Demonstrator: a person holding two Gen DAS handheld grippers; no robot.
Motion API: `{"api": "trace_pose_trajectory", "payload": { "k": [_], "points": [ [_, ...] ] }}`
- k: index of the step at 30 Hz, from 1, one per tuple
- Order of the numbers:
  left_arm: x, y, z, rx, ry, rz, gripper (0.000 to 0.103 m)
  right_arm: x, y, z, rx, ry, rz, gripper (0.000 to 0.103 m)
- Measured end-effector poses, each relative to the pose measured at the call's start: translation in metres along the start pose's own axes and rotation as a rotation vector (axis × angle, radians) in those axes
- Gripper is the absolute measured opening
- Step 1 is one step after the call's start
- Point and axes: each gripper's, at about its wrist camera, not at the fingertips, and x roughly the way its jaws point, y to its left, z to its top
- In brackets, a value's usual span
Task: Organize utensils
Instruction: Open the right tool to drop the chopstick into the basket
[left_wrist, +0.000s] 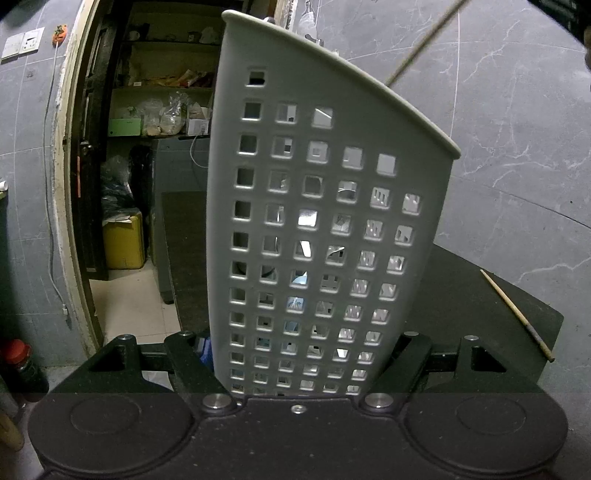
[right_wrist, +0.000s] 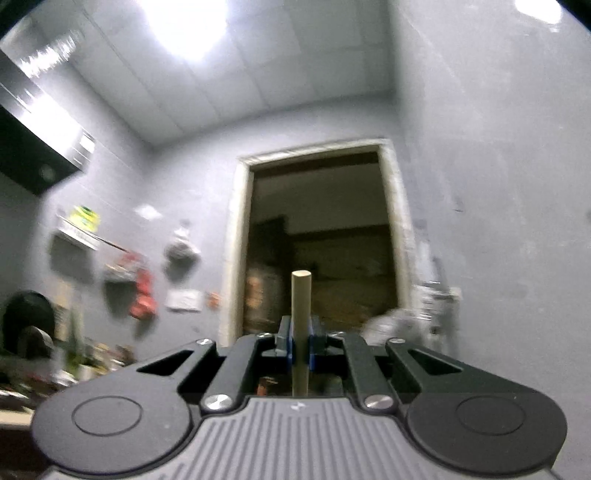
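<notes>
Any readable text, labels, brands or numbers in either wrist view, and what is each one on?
None can be read.
Left wrist view: the white box and green box on the pantry shelves carry print too small to read.
Right wrist view: the yellow-green package and white wall plate are motion-blurred.

no readable txt, labels or nos. anywhere, both views
</notes>
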Motion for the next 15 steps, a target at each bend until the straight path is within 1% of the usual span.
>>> {"api": "trace_pose_trajectory", "payload": {
  "k": [3, 6, 9, 15],
  "points": [
    [0.000, 0.001, 0.000, -0.002, 0.000, -0.002, 0.077, 0.004, 0.010, 0.005, 0.032, 0.013, 0.088, 0.009],
    [-0.001, 0.002, 0.000, -0.003, -0.001, -0.003, 0.077, 0.009, 0.016, 0.003, 0.046, 0.031, 0.137, 0.009],
    [-0.001, 0.002, 0.000, -0.003, -0.001, -0.002, 0.077, 0.014, 0.018, 0.000, 0.062, 0.046, 0.166, 0.009],
    [-0.001, 0.003, -0.001, -0.004, -0.002, -0.002, 0.077, 0.038, 0.024, -0.018, 0.081, 0.132, 0.202, 0.009]
  ]
}}
